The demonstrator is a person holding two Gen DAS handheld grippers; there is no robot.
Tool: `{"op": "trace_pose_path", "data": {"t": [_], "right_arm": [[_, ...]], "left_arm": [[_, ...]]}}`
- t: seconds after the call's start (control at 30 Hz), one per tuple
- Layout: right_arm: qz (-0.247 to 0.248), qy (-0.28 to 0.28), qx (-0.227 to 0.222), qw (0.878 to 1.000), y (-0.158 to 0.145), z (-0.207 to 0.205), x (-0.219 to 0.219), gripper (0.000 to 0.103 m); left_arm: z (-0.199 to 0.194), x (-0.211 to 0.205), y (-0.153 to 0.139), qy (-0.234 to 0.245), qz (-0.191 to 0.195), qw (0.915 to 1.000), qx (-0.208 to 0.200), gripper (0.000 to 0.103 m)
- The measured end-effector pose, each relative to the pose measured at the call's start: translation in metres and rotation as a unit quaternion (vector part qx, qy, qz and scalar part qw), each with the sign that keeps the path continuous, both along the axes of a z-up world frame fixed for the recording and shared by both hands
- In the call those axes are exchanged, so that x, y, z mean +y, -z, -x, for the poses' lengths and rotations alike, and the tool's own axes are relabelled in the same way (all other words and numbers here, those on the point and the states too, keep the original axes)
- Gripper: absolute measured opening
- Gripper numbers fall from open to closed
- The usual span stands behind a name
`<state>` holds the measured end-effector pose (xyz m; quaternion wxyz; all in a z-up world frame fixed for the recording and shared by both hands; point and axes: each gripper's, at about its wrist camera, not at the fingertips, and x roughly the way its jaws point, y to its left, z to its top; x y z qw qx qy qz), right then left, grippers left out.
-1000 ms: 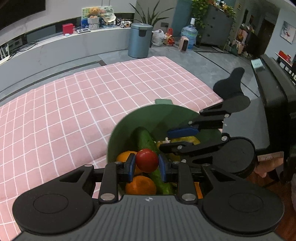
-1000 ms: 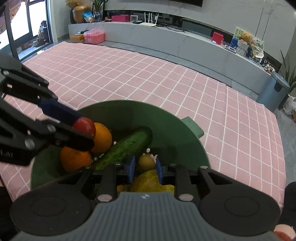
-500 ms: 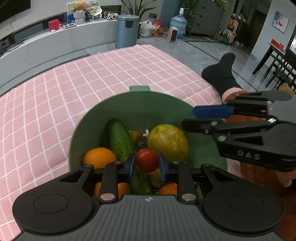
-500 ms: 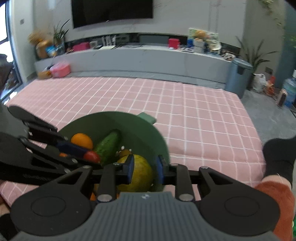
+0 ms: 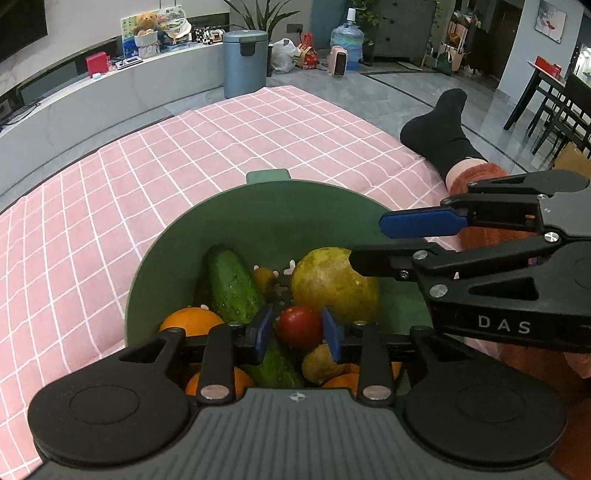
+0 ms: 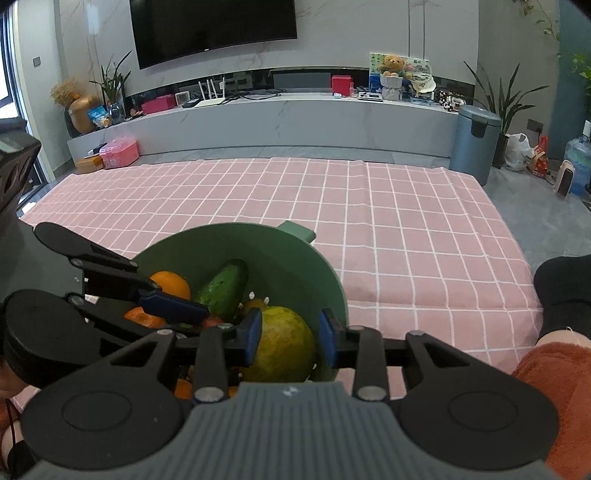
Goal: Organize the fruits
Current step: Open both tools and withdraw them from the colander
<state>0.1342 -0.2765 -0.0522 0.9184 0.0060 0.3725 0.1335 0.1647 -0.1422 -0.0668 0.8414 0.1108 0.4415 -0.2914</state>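
Tomato [image 5: 299,327] between the opening jaws of the left gripper [image 5: 295,332], pads clear of it, above the fruit in the green bowl [image 5: 266,214]: cucumber [image 5: 232,288], orange [image 5: 190,323], melon [image 5: 332,284]. Right gripper [image 6: 290,338] also opening, empty, over the bowl's right rim. Bowl stands on the pink cloth [image 6: 369,206].

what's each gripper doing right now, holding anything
Left gripper: jaws opening, red tomato between the pads, no longer clamped.
Right gripper: jaws opening, holding nothing, above the yellow-green fruit.

Grey tile floor [image 5: 332,92], marble wall [image 6: 388,33], wall TV [image 6: 210,26], long low console [image 6: 295,122].
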Motion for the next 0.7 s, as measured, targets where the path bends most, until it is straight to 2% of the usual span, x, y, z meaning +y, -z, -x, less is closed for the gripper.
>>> {"op": "trace_pose_path", "data": {"t": [0.07, 0.23, 0.3, 0.37, 0.5, 0.63, 0.7], "right_arm": [[0.001, -0.002, -0.002, 1.000, -0.002, 0.000, 0.000, 0.030], [-0.005, 0.006, -0.010, 1.000, -0.014, 0.007, 0.000, 0.031], [-0.009, 0.014, -0.023, 1.000, -0.022, 0.014, 0.001, 0.038], [-0.009, 0.023, -0.040, 0.999, -0.030, 0.024, 0.004, 0.052], [-0.013, 0.026, -0.062, 0.998, -0.047, 0.041, 0.013, 0.061], [-0.024, 0.023, -0.086, 0.996, -0.064, 0.064, 0.028, 0.078], [-0.029, 0.019, -0.097, 0.995, -0.071, 0.077, 0.037, 0.082]], "left_arm": [[0.003, 0.004, -0.005, -0.005, 0.003, 1.0000, -0.007, 0.050], [0.018, 0.027, -0.029, -0.024, 0.016, 0.9991, -0.030, 0.050], [0.026, 0.038, -0.039, -0.043, 0.018, 0.9980, -0.042, 0.050], [0.036, 0.050, -0.050, -0.064, 0.022, 0.9960, -0.058, 0.051], [0.058, 0.071, -0.073, -0.109, 0.026, 0.9894, -0.092, 0.057], [0.082, 0.086, -0.091, -0.152, 0.022, 0.9796, -0.129, 0.063], [0.094, 0.094, -0.097, -0.168, 0.023, 0.9743, -0.148, 0.065]]}}
